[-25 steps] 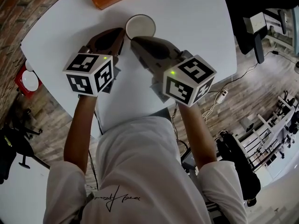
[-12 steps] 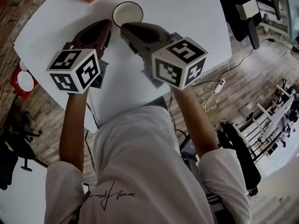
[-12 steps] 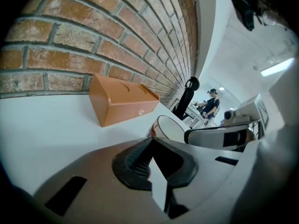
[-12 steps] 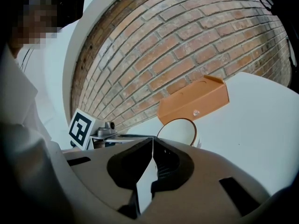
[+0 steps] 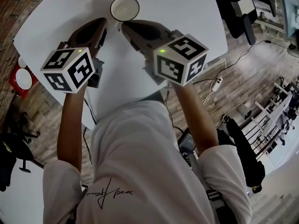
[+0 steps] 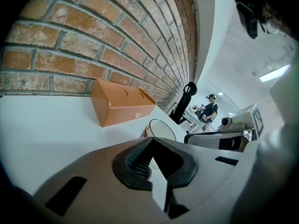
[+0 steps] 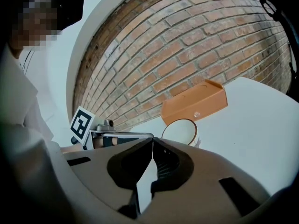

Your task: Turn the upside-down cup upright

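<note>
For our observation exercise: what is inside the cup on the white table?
The cup stands mouth up; the head view shows only its bare white inside, nothing in it. The left gripper and right gripper hide its lower part in their views.

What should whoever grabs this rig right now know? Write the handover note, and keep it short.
Left gripper: jaws shut, holding nothing.
Right gripper: jaws shut, holding nothing.
Cup: stands on the white table, just ahead of both gripper tips and near the orange box. Its open mouth faces up.
Done: the cup looks upright, and neither gripper touches it.
Left: apparently nothing; just check that it stands steady.
</note>
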A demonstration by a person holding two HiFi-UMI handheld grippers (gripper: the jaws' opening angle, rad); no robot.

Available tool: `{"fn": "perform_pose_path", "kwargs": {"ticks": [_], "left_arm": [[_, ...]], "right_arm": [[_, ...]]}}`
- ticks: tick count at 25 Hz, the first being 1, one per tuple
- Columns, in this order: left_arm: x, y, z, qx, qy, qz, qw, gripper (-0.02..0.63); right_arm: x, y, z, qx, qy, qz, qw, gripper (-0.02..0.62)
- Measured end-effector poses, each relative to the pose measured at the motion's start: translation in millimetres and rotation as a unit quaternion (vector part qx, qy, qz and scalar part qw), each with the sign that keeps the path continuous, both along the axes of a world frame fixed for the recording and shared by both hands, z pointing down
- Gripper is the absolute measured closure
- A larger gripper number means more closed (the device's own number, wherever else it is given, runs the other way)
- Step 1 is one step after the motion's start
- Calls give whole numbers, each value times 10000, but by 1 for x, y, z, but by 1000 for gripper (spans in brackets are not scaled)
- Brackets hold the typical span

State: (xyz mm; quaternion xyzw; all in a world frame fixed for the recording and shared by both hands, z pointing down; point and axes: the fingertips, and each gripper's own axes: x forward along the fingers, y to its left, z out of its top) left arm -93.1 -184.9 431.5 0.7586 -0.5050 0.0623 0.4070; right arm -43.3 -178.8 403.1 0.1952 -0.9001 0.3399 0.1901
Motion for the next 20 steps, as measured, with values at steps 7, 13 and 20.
{"fn": "perform_pose_path", "kwargs": {"ticks": [7, 13, 20], "left_arm": [[6, 18, -18, 91, 73, 29, 9999, 597], [8, 37, -38, 259, 114, 63, 9996, 597], [15, 61, -61, 469, 162, 80, 9987, 597]], "right_arm": [[7, 17, -12, 175, 82, -72, 9998, 575], [13, 37, -24, 375, 203, -80, 9991, 575], [22, 63, -39, 575, 212, -23, 9981, 575]]}}
